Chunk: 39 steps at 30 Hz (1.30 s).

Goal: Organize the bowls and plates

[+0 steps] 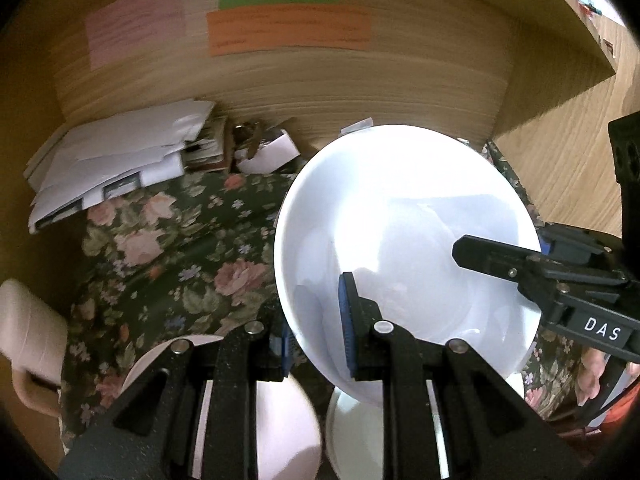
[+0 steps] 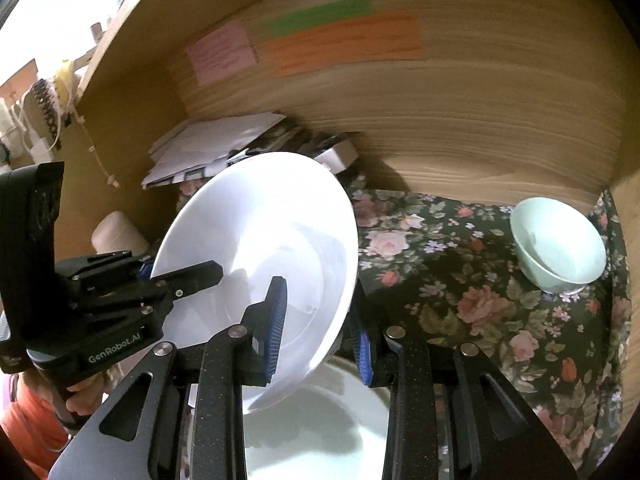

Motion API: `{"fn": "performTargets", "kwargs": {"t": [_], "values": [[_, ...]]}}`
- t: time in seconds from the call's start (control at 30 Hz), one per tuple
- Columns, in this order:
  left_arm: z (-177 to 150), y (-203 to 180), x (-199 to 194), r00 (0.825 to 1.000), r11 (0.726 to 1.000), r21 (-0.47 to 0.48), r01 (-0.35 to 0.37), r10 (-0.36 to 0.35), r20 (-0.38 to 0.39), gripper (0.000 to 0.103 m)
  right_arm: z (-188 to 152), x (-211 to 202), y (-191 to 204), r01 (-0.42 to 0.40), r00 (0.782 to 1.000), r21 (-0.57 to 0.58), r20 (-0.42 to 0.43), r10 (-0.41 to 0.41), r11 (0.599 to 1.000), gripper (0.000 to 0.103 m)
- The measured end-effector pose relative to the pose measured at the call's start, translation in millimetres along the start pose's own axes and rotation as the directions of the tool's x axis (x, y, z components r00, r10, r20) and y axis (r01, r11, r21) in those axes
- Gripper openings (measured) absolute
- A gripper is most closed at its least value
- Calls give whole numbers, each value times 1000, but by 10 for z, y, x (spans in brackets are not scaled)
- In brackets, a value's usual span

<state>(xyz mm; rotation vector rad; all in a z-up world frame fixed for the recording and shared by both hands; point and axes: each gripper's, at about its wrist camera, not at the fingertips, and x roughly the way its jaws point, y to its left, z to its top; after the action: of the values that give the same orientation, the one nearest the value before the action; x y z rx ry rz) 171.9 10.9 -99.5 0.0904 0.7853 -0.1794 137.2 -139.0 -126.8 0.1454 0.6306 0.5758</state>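
- we hold a white plate (image 1: 404,240) tilted in the air above the flowered cloth (image 1: 168,240), between both grippers.
- the left gripper (image 1: 316,332) pinches the plate's near rim; the right gripper (image 2: 320,320) pinches its right rim.
- we judge the step to be carrying the plate to a stack; a second white plate (image 2: 320,420) lies just below it.
- next we need to level the plate, lower it onto that one, then spread both grippers.
- a pale green bowl (image 2: 560,244) sits far right, well apart.
- a pink bowl (image 1: 280,420) lies near left; papers (image 1: 120,160) pile at the far left against the wooden wall (image 1: 360,88).
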Motion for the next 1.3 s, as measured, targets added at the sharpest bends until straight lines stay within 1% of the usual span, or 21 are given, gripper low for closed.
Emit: {"fn": "performTargets", "kwargs": {"t": [0.03,0.07,0.63,0.93,1.3], "values": [[-29,37,-30,1000,1000,-9,-6,6,2,19,-5,14,36,-6,1000,-8,-4,6,1000,28],[-44,53,-62,1000,1000,-15,-10,10,3,19,-12,19,62,5,1000,-28,-10,-5,1000,28],[-425,440,-391,996,990,-112,-83,85,17,19,-92,256,586,-95,994,-94,-62,89,991,28],[-674,698,-444,993,980,-162,-116,116,-11,19,-212,485,812,-142,984,-114,-122,128,983,28],[-922,914,-376,989,970,-194,-145,137,-56,19,-333,762,944,-177,970,-104,-187,155,979,28]]}}
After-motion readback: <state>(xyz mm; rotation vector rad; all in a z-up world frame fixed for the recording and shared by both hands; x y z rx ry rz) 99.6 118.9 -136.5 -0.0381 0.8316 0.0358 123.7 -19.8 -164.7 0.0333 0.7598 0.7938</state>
